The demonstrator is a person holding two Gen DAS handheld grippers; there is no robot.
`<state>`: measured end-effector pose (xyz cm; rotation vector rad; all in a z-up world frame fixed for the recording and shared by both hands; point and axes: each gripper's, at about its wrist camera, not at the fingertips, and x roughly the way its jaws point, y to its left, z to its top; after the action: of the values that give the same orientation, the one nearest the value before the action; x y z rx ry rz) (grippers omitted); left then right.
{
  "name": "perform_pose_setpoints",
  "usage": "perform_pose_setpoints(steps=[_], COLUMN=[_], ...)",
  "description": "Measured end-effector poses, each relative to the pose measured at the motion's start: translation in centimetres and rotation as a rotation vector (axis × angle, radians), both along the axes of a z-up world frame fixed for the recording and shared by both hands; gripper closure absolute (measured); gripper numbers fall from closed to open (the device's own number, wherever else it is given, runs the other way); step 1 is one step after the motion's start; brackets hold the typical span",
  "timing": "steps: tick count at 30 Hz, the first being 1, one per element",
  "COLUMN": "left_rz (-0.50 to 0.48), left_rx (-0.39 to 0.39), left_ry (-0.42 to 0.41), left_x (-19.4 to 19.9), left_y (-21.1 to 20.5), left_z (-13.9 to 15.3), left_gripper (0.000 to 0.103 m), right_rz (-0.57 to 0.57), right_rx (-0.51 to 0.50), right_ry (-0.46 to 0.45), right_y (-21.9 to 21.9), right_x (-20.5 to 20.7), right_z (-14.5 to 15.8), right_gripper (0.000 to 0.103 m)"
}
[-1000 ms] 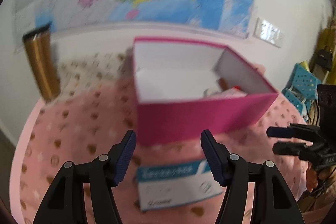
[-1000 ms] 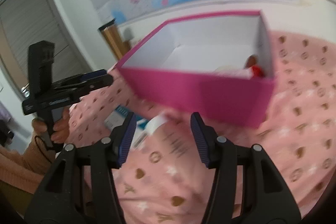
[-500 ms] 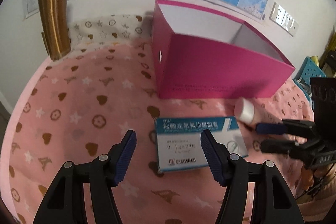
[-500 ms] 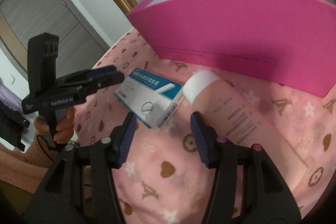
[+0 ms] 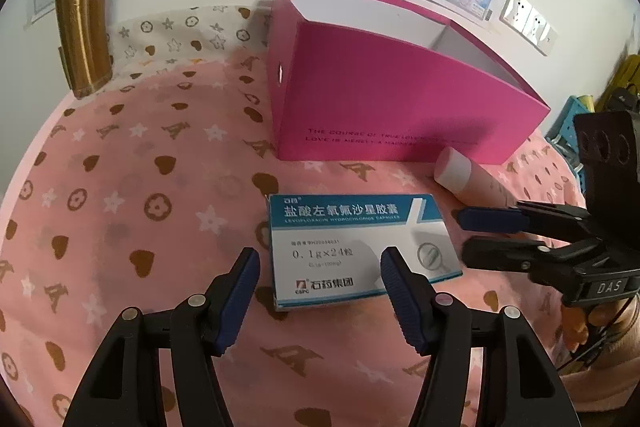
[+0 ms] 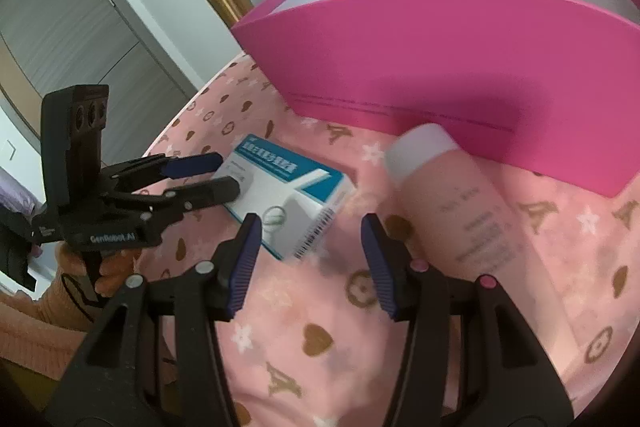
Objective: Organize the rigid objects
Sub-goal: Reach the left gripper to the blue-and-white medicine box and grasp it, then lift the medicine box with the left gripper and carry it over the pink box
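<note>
Outside the pink box (image 5: 392, 99) lie the medicine carton (image 5: 356, 247) and bottle (image 6: 460, 203).

A white-and-teal medicine box (image 5: 356, 247) lies flat on the pink patterned cloth (image 5: 132, 195), just in front of the magenta box (image 5: 400, 103). The left gripper (image 5: 318, 277) hovers over the medicine box, jaws apart. To its right a pink tube (image 5: 468, 179) lies beside the right gripper (image 5: 480, 235).
</note>
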<state>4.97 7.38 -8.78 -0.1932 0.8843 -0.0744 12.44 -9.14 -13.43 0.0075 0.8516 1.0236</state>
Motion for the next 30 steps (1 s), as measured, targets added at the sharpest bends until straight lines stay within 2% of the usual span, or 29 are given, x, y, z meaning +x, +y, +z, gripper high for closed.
perform_pose_setpoints(steps=[2, 4, 15, 30], left_rz=[-0.002, -0.008, -0.007, -0.057], left_rx=[-0.003, -0.007, -0.02, -0.015], left_ry=[0.004, 0.008, -0.004, -0.079], left_x=[-0.1, 0.0, -0.3, -0.6], left_y=[-0.1, -0.1, -0.4, -2.4], left_z=[-0.1, -0.3, 0.1, 3.0], left_gripper=[0.041, 0.046, 0.048, 0.048], right_rz=[0.005, 0.005, -0.013, -0.051], right_rx=[-0.001, -0.005, -0.024, 0.01], right_ry=[-0.001, 0.003, -0.007, -0.085], right_y=[0.6, 1.2, 2.0, -0.6], right_x=[0.0, 0.2, 0.1, -1.1], right_z=[-0.1, -0.3, -0.5, 2.3], right_gripper=[0.049, 0.049, 0.05, 0.05])
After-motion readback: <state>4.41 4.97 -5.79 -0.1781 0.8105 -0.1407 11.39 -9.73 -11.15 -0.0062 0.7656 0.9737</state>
